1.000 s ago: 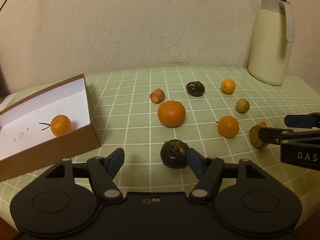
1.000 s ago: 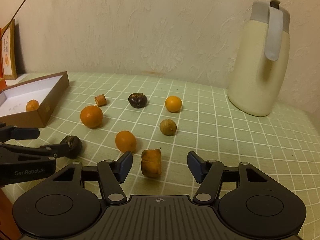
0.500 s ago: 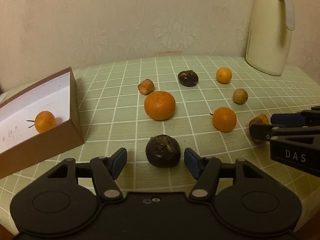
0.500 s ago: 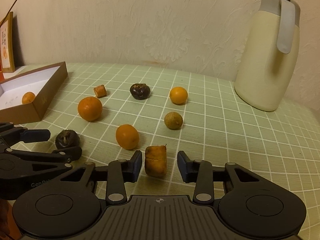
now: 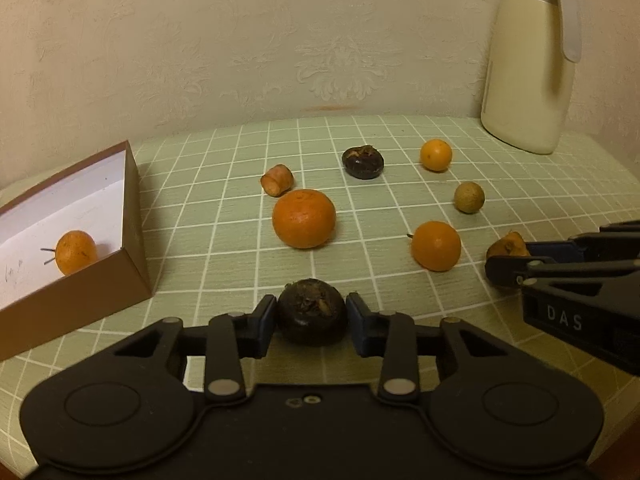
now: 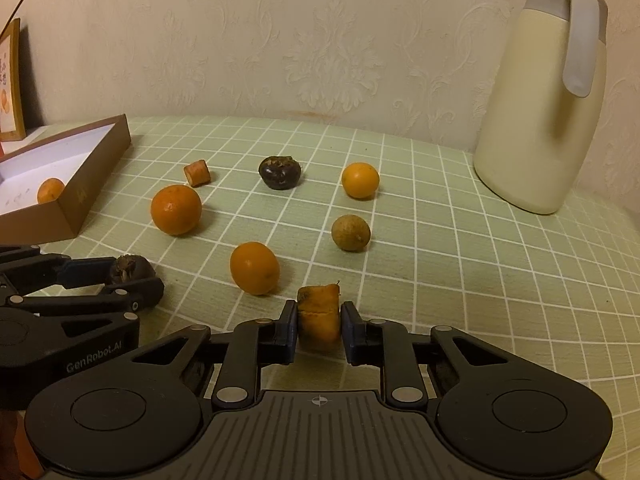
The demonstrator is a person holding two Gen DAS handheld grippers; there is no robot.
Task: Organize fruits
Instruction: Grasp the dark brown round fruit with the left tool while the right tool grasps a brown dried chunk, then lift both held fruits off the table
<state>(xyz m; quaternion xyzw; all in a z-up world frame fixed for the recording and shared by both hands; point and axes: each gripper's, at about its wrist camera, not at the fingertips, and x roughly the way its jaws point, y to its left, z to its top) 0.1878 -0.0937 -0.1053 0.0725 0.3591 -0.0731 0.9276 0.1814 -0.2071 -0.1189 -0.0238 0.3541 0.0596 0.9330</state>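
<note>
my left gripper (image 5: 312, 316) is clamped on the dark round fruit (image 5: 313, 311), just right of the brown box (image 5: 132, 216)'s near corner. my right gripper (image 6: 319, 326) pinches the upright orange chunk (image 6: 319, 312), farther right of that box. so the left is nearer; its load goes leftward over the wall. beyond, the big orange (image 5: 304, 218) sits loose.

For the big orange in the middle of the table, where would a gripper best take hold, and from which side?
Grip the big orange across its widest middle, coming from the near side, low over the tablecloth. It is round and sits alone; the small orange stub lies just behind it, so I would avoid a far-side approach.
</note>
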